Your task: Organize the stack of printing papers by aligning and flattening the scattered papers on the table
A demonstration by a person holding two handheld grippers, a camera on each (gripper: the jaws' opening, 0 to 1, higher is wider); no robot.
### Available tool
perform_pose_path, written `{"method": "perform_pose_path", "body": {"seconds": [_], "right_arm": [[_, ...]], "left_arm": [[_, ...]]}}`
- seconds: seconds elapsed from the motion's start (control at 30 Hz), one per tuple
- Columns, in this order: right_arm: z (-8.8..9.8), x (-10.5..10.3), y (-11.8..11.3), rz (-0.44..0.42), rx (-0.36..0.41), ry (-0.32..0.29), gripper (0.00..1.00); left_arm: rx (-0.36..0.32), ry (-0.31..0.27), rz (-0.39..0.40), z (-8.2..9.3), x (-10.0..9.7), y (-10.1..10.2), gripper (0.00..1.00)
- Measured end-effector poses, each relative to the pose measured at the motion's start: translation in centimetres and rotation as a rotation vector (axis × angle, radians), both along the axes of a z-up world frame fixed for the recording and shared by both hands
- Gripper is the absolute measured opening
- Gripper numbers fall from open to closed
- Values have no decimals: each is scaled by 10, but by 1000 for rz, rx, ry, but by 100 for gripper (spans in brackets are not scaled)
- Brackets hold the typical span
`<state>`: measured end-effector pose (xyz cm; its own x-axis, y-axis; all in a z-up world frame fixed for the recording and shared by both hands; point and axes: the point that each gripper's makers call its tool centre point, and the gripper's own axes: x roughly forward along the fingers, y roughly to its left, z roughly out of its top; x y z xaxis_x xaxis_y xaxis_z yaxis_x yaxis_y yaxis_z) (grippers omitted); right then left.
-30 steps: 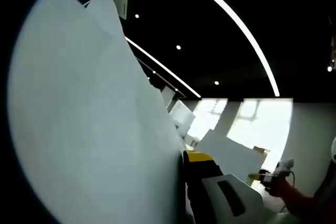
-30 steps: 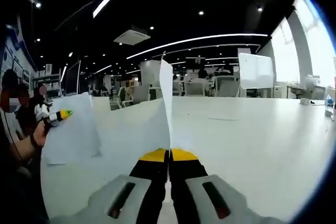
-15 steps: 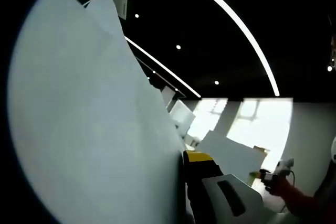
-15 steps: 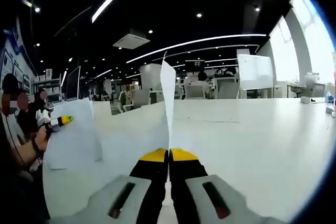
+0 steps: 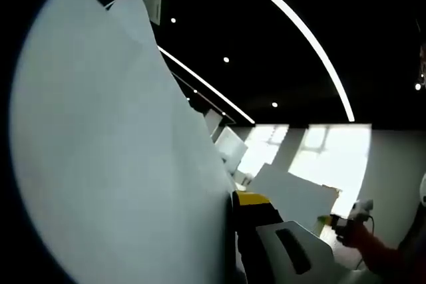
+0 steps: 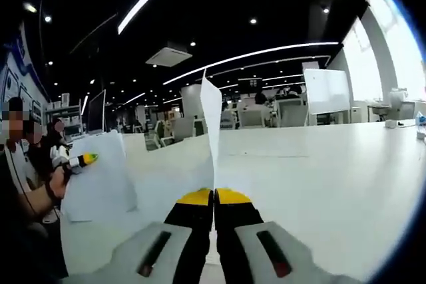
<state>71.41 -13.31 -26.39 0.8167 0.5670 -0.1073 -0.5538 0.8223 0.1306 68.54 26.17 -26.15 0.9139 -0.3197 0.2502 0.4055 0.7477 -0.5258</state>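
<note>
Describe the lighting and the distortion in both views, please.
Left gripper view: the window is overexposed, the ceiling dark, and the paper looks grey and shaded. Right gripper view: the fisheye lens bends the ceiling light strips into arcs, and the table is evenly lit.

Whiteboard (image 6: 325, 90) far back; ceiling light strips (image 6: 246, 53); chairs (image 6: 249, 117).

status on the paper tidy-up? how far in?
Early. Done: nothing visibly stacked yet. In hand: left gripper and right gripper are both shut on sheets of paper, lifted above the table. Left: aligning the edges and laying them flat.
</note>
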Motion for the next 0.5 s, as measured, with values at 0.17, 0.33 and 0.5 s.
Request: {"method": "perform_pose_path", "body": {"seconds": [0.17,0.33,0.5], "right_arm": [[0,-1,6,18,22,10,0],[2,-1,11,27,28,9,0],[4,-2,15,40,38,8,0]], "left_arm": [[0,1,-1,0,0,0,10],[-1,1,-2,-1,1,2,10],[-2,0,-3,0,1,1,10]]}}
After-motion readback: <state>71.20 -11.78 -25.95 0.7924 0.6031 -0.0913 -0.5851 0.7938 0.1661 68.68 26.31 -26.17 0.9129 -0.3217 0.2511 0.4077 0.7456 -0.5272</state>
